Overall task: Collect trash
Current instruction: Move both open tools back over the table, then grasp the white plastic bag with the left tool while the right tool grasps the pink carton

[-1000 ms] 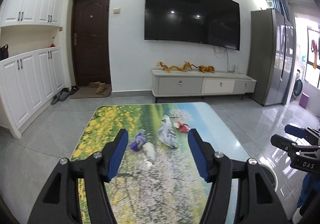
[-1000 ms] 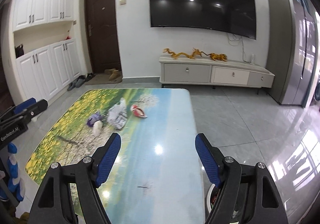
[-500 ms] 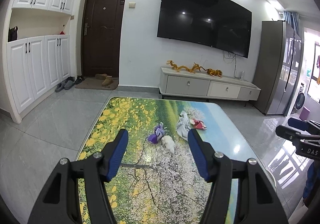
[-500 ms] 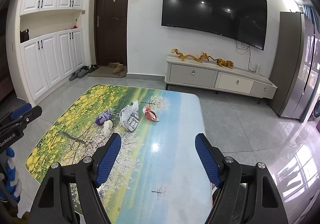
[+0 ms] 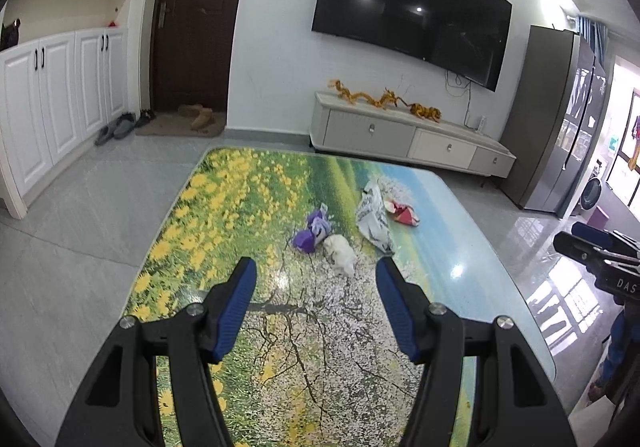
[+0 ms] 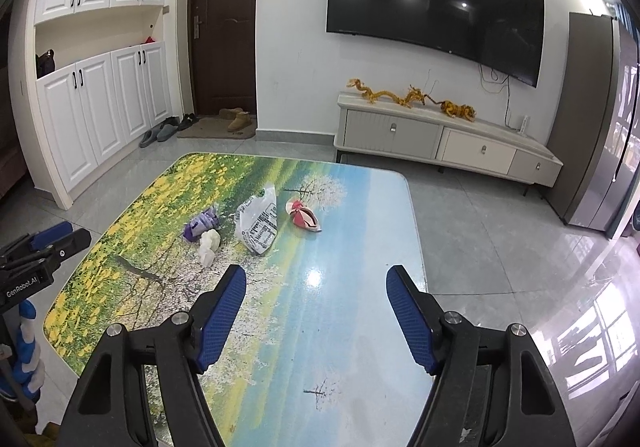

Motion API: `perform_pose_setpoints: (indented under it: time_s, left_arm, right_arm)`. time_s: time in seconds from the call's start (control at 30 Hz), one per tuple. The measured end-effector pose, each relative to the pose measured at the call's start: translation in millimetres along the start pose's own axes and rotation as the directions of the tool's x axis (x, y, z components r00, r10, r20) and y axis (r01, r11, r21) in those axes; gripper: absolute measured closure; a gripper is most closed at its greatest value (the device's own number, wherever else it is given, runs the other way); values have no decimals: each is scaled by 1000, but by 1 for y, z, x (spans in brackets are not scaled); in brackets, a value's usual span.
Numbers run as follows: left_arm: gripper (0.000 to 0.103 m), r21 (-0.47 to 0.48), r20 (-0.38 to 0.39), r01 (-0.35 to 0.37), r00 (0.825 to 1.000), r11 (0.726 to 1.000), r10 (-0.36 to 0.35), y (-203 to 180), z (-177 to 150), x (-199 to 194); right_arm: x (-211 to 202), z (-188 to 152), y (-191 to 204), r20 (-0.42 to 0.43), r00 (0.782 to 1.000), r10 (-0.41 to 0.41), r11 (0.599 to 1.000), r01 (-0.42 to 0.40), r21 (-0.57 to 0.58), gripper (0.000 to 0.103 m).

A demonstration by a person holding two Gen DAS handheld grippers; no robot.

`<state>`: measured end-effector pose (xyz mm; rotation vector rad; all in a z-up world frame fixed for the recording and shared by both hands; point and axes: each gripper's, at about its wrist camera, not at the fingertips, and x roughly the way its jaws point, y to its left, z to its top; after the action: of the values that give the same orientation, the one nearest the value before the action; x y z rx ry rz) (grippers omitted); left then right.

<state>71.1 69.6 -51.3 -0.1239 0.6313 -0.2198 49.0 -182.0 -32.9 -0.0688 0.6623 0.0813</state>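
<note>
Nothing collected yet. Purple wrapper (image 5: 311, 231), white wad (image 5: 340, 254), printed bag (image 5: 374, 221), red wrapper (image 5: 404, 212) all on surface (image 5: 460, 247). Left gripper (image 5: 312, 301) open, empty; right gripper (image 6: 316, 305) just narrowing, empty.

My left claw (image 5: 312, 279) and right claw (image 6: 316, 283) look alike: black angular plastic arms, ribbed blue pads (image 5: 236, 307), silver screws at the joints. White lettering marks each body, "GenRobot.AI" on the left one.
</note>
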Motion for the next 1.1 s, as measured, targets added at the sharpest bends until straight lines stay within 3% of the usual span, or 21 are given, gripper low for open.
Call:
perform_pose_setpoints:
  time_s: [0.13,0.3,0.7,0.83,0.9,1.1]
  left_arm:
    - [43,-16,-62,69,996,997,-70,6,5,23]
    - [43,44,-139,154,979,987,-146,-18,21,64]
    - [44,133,-373,184,920,974,-123,-68,68,224]
    - [66,138,-442,171,892,976,-94,-71,66,264]
    - [72,137,-465,180,880,974,-97,-72,62,275]
    - [79,175,-432,200,895,964,-107,-75,60,275]
  right_arm:
    - [22,3,-11,-21,999,25,999,-25,21,39]
    - [57,13,-24,-39,997,66,997,-65,28,46]
    - [163,28,-43,-105,978,178,982,-171,76,47]
    - [194,32,-39,-127,970,207,978,-199,69,47]
    - [209,35,-36,-135,966,222,974,-215,67,47]
    - [252,42,-31,-149,949,279,959,-269,85,47]
